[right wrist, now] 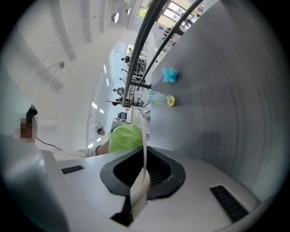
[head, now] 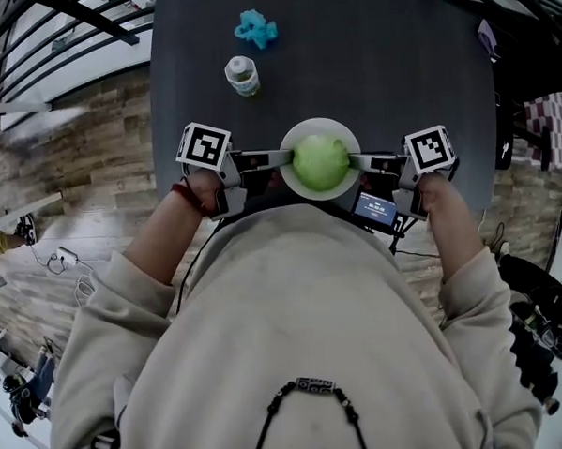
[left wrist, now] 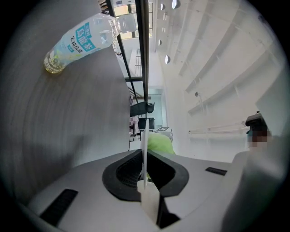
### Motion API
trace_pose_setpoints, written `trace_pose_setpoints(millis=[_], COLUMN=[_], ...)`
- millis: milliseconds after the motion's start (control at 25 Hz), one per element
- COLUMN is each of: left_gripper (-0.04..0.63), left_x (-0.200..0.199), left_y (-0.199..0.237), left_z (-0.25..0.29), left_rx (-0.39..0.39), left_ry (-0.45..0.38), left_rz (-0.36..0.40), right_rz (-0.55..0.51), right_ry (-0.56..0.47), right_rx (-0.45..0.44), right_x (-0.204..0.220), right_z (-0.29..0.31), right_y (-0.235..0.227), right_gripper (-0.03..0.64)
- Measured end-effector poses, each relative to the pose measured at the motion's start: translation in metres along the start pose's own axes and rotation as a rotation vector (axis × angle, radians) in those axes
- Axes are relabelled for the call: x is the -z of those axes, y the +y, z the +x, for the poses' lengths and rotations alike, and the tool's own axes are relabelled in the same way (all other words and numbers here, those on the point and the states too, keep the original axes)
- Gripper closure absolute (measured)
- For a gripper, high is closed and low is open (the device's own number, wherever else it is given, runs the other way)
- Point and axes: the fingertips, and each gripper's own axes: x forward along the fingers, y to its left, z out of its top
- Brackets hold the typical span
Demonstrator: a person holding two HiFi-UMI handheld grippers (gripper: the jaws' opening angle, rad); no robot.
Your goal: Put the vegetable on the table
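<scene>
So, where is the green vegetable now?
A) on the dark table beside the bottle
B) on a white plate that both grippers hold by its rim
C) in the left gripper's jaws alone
B: the green vegetable sits on the white plate, whose rim the left gripper and the right gripper clamp from opposite sides.

Pale green vegetable (head: 320, 163), white plate (head: 319, 124), dark grey table (head: 376, 64). Bright blue toy (head: 255, 29). Black-and-white square patterns on marker cubes (head: 203, 144).

Beige sweatshirt (head: 294, 303), red wristband (head: 188, 195), black lanyard (head: 314, 387)
</scene>
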Motion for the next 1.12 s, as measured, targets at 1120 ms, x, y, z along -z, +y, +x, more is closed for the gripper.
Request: trace_pose_setpoints(millis=[1120], left_gripper=[0.566], left_x=[-0.002], left_y=[0.014], left_z=[-0.001], left_rx=[-0.051], left_ry=[-0.147], left_rz=[-0.017], right_rz=[-0.013], right_ry=[0.114], right_rx=[-0.043], right_x=[-0.012], right_z=[0.003], right_y=[-0.016], right_gripper=[0.588])
